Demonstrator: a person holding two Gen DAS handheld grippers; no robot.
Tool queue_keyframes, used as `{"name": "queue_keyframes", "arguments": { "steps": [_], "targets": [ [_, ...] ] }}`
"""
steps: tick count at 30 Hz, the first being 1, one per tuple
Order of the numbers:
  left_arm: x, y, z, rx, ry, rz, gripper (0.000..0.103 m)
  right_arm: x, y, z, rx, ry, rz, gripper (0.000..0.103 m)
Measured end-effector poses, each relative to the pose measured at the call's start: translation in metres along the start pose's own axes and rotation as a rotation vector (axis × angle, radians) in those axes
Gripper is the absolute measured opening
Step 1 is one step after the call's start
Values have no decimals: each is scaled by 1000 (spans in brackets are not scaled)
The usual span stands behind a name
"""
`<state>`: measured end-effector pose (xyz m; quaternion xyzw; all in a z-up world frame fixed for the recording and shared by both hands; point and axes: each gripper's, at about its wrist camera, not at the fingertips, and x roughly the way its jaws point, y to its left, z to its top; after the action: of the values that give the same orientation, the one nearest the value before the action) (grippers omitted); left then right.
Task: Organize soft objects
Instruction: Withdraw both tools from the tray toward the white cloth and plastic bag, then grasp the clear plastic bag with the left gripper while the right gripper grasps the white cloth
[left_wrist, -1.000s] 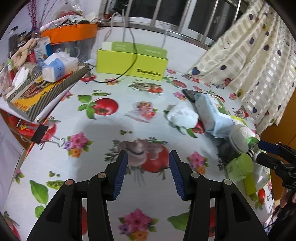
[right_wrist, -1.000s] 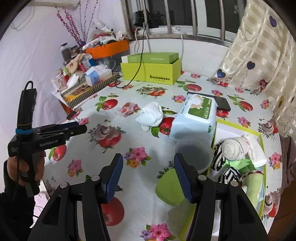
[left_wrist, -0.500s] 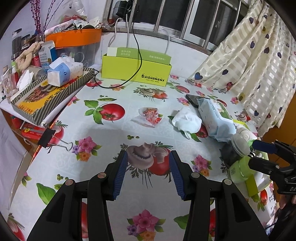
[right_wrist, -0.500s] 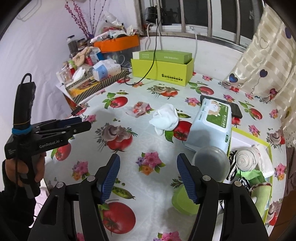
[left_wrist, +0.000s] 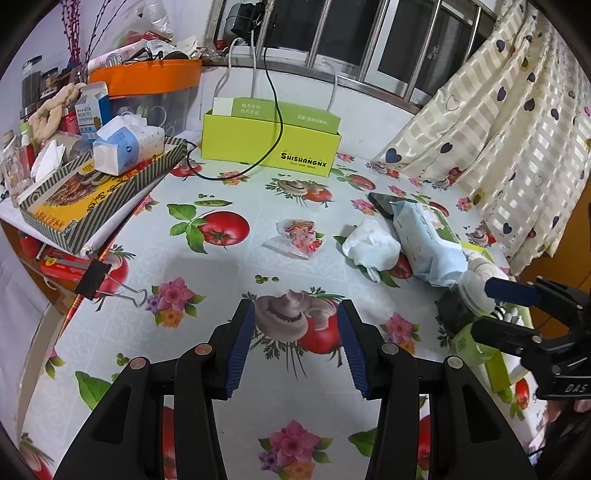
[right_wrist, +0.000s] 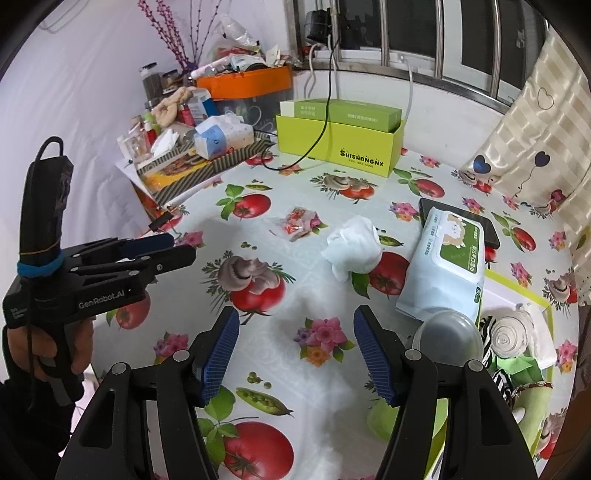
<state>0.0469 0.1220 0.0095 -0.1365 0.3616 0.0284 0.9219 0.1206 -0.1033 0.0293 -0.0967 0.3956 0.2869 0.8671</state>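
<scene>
Your right hand-held gripper (right_wrist: 295, 350), jaws apart and empty like the left hand-held gripper (left_wrist: 295, 349), is nearer the white cloth bundle (right_wrist: 352, 249) lying on the table (right_wrist: 303, 291) ahead, slightly right.

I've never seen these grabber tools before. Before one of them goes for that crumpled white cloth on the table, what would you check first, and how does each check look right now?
1. Right hand-held gripper open and empty: ok.
2. Left hand-held gripper open and empty: ok.
3. White cloth in plain sight, nothing lying on it: ok.
4. Space around the cloth: not ok on one side; in the left wrist view it sits against the wet wipes pack.
5. Bare tablecloth between the right gripper and the cloth: ok.
6. Room in the green-rimmed box, already holding rolled socks: cannot tell.
</scene>
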Motion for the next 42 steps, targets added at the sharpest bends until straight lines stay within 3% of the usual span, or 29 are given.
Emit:
{"name": "queue_keyframes", "arguments": {
  "steps": [11, 16, 23, 27, 32, 42],
  "targets": [
    [-34, -10, 4, -58, 11, -60, 47, -5, 6, 9, -27, -9, -15, 65],
    [-28, -18, 20, -58, 32, -71, 47, 2, 2, 13, -19, 0, -14, 65],
    [-22, -17, 51, -71, -19, -63, 47, 17, 1, 28, -22, 19, -16, 65],
    [-18, -12, 49, -40, -37, 6, 47, 23, -4, 35, -3, -2, 2, 66],
    [0, 2, 49, -11, 5, 21, 47, 35, -1, 48, -66, 36, -11, 66],
    [39, 3, 73, 128, 43, -11, 48, 84, -19, 76, -115, 152, 10, 66]
  ]
}}
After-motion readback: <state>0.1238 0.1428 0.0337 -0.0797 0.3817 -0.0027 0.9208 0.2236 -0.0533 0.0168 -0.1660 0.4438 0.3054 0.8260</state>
